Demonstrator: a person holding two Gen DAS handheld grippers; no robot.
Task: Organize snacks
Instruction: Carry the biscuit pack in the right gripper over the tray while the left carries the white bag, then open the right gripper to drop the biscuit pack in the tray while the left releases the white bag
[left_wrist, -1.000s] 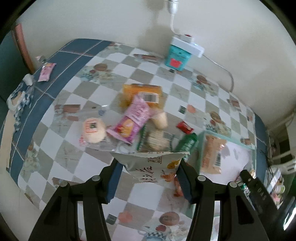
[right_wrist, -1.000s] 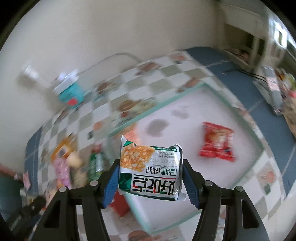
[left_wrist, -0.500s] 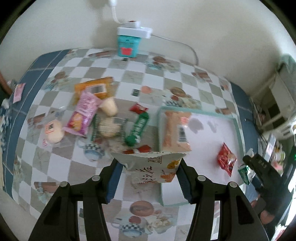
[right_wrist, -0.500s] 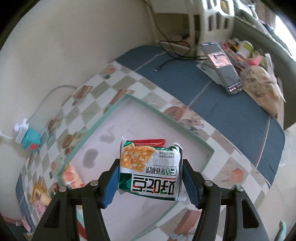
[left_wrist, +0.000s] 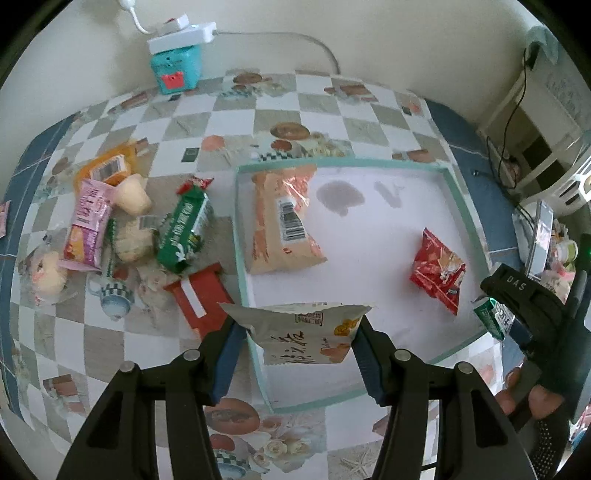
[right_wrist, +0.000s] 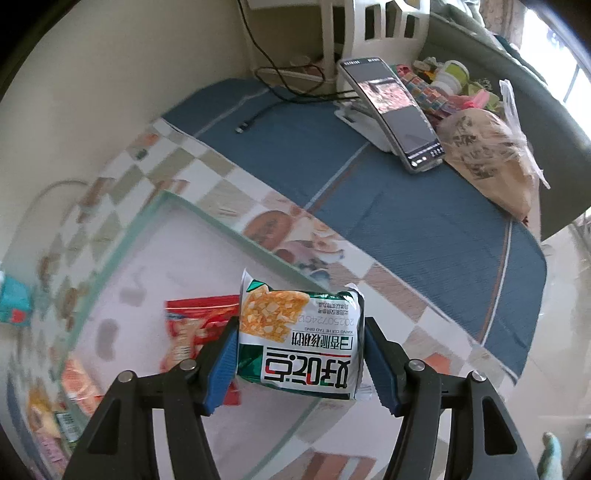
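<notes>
Black two-finger grippers with blue pads

The left gripper and right gripper share black angular arms, silver round screws and blue ribbed pads; at four o'clock, the right one's casing reads "DAS".

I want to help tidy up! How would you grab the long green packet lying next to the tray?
Take the green packet across its narrow middle, coming straight down from above. It lies flat on the tablecloth, long and slim, so jaws fit over its long sides; a biscuit pack crowds its left side.
</notes>
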